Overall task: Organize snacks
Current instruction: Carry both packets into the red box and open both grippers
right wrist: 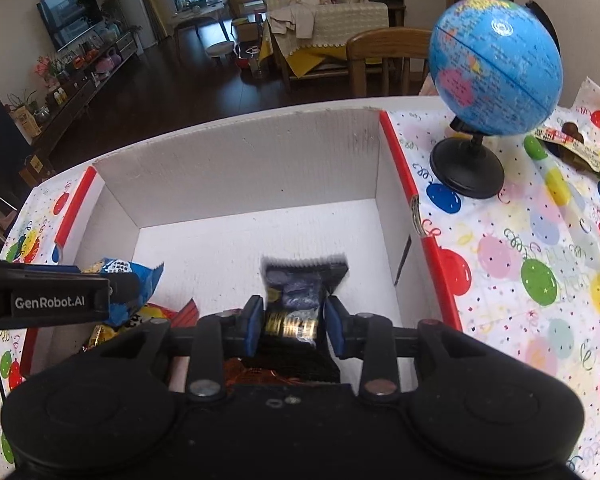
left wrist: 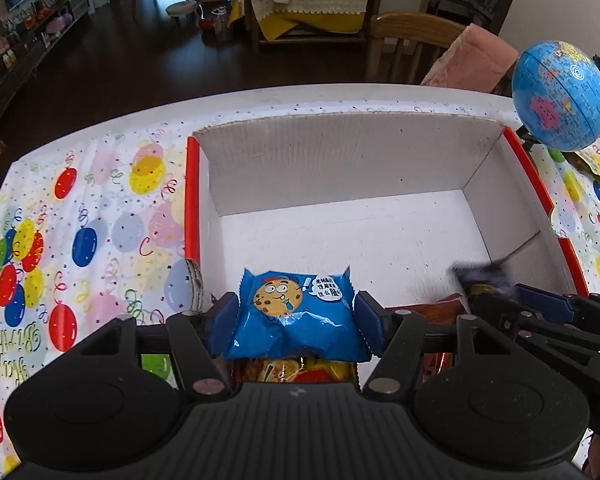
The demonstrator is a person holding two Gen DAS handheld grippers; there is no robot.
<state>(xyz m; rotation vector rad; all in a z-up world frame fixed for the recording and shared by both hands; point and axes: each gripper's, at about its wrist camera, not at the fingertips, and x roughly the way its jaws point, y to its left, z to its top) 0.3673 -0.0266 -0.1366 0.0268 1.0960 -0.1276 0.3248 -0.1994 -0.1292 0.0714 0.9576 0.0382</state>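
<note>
My left gripper (left wrist: pixel 296 320) is shut on a blue cookie packet (left wrist: pixel 296 312) with a cartoon cookie face, held over the near part of a white cardboard box (left wrist: pixel 340 160) with red edges. My right gripper (right wrist: pixel 294 326) is shut on a dark blue and black snack packet (right wrist: pixel 300 292), also held over the box (right wrist: pixel 240 160). The right gripper and its dark packet (left wrist: pixel 480 276) show at the right of the left wrist view. The left gripper and its blue packet (right wrist: pixel 128 280) show at the left of the right wrist view. Orange and red snack packets (left wrist: pixel 296 372) lie in the box below the grippers.
The box sits on a table with a balloon-print cloth (left wrist: pixel 80 220). A blue globe (right wrist: pixel 496 68) on a black stand is right of the box. A snack wrapper (right wrist: pixel 576 148) lies on the cloth at far right. A wooden chair (left wrist: pixel 412 44) stands behind the table.
</note>
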